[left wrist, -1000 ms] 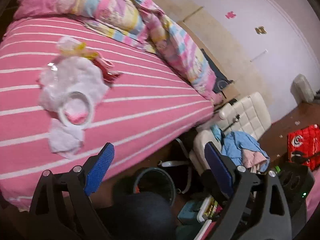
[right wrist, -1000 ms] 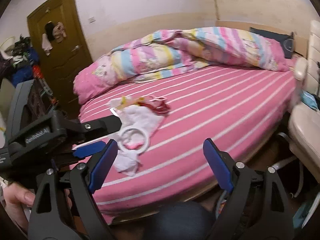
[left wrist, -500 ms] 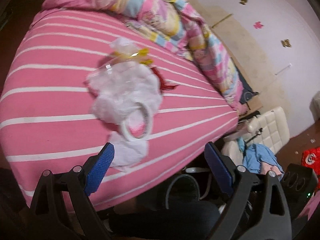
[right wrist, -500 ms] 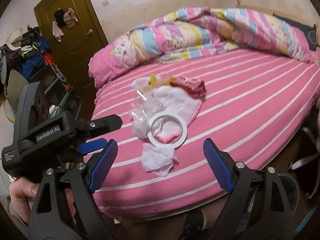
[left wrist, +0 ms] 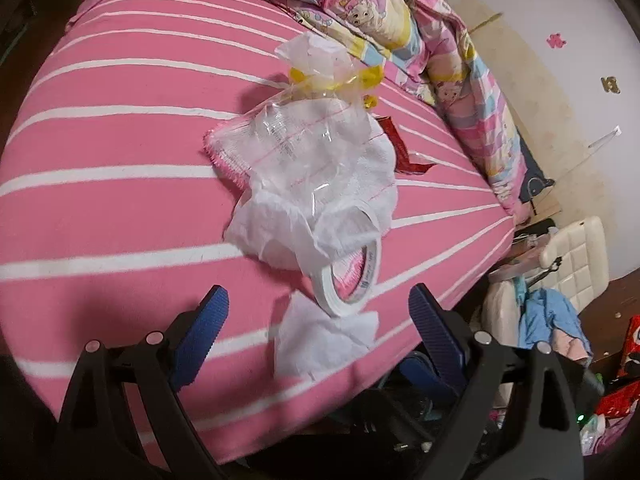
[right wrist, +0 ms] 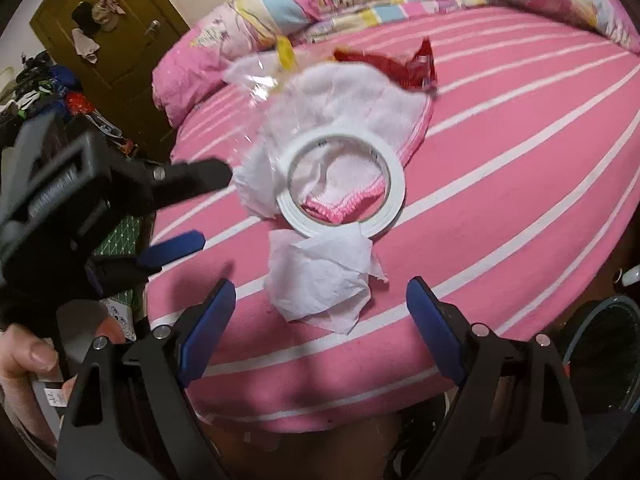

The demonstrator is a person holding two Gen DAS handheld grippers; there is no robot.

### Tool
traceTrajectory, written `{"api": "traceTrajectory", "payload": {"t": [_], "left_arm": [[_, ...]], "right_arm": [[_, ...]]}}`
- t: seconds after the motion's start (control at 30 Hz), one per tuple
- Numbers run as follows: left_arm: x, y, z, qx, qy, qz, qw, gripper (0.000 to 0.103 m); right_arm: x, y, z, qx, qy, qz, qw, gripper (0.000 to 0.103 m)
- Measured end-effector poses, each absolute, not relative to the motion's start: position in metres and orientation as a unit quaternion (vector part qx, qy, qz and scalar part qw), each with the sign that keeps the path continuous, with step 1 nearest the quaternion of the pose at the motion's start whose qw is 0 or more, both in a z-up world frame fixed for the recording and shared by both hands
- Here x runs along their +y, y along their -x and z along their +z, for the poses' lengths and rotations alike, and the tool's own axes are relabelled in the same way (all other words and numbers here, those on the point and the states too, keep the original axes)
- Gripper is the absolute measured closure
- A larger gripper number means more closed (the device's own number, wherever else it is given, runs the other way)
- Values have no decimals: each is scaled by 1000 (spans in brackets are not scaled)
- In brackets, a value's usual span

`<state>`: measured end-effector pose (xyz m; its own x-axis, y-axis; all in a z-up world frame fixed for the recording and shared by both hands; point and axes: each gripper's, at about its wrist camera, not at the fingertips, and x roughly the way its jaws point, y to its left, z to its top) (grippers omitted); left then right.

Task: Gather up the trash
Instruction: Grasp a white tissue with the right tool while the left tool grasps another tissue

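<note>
A pile of trash lies near the front edge of a pink striped bed (left wrist: pixel 100 152). In the right wrist view, a crumpled tissue (right wrist: pixel 320 280) sits at twelve o'clock from the right gripper (right wrist: pixel 320 308), whose jaws stand wide apart and empty. A tape roll (right wrist: pixel 340 184) touches the tissue's far edge, over a white cloth (right wrist: pixel 360 96). The left gripper (left wrist: pixel 318 320), at nine o'clock, also has its jaws apart, holding nothing. Open bed stretches toward three o'clock.

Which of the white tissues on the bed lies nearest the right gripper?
The crumpled tissue lying alone at the bed's near edge, just ahead of the right gripper. The other tissue lies farther back, tucked under the tape roll.
</note>
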<state>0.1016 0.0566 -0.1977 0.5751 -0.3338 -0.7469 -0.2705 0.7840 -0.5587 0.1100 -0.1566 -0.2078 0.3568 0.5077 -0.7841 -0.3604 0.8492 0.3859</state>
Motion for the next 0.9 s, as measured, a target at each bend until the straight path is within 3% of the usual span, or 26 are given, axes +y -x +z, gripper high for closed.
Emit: {"api": "traceTrajectory", "payload": {"t": [0.2, 0.27, 0.33, 0.5, 0.6, 0.63, 0.67, 0.9], "left_arm": [[64, -126, -213, 470, 327, -7, 820, 14], [68, -131, -219, 472, 329, 0, 818, 15], [72, -129, -221, 467, 332, 4, 820, 18], [75, -131, -231, 478, 337, 0, 811, 53], [77, -127, -238, 483, 345, -4, 805, 78], [78, -126, -239, 484, 348, -4, 803, 90], [79, -124, -240, 486, 351, -2, 800, 96], [85, -107, -227, 468, 364, 3, 805, 102]], "right_arm": [[-146, -123, -227, 519, -86, 267, 807, 20], [-142, -127, -233, 530, -91, 278, 796, 40], [-140, -129, -236, 535, -90, 281, 792, 44], [-142, -129, -242, 542, -95, 284, 785, 59], [-143, -129, -243, 544, -103, 287, 782, 72], [-144, -129, -243, 543, -105, 289, 781, 79], [-144, -128, -242, 542, -104, 292, 781, 87], [-147, -125, -230, 529, -111, 303, 785, 96]]}}
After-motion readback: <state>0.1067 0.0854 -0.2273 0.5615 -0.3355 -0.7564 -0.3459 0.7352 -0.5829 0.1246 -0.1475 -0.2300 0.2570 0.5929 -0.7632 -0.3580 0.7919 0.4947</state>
